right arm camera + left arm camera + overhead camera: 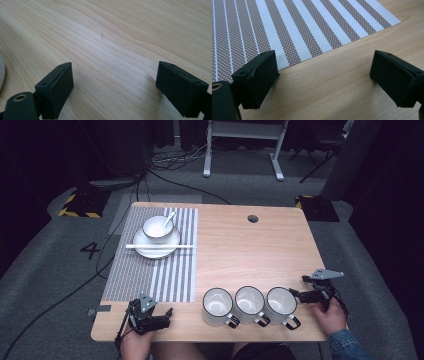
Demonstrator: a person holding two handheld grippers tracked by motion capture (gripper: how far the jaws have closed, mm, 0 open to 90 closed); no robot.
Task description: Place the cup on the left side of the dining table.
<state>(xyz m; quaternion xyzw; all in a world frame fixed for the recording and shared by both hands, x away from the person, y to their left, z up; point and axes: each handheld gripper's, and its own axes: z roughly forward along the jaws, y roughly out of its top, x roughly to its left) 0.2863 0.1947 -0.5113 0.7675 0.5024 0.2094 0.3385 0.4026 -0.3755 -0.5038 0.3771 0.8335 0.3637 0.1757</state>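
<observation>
Both tongs gape wide and empty: the left gripper (161,314) beside the striped placemat (150,270), the right gripper (300,286) just beside the rightmost mug (281,303). The three mugs apparently touch, so a careless sideways reach could jostle its neighbours.
</observation>
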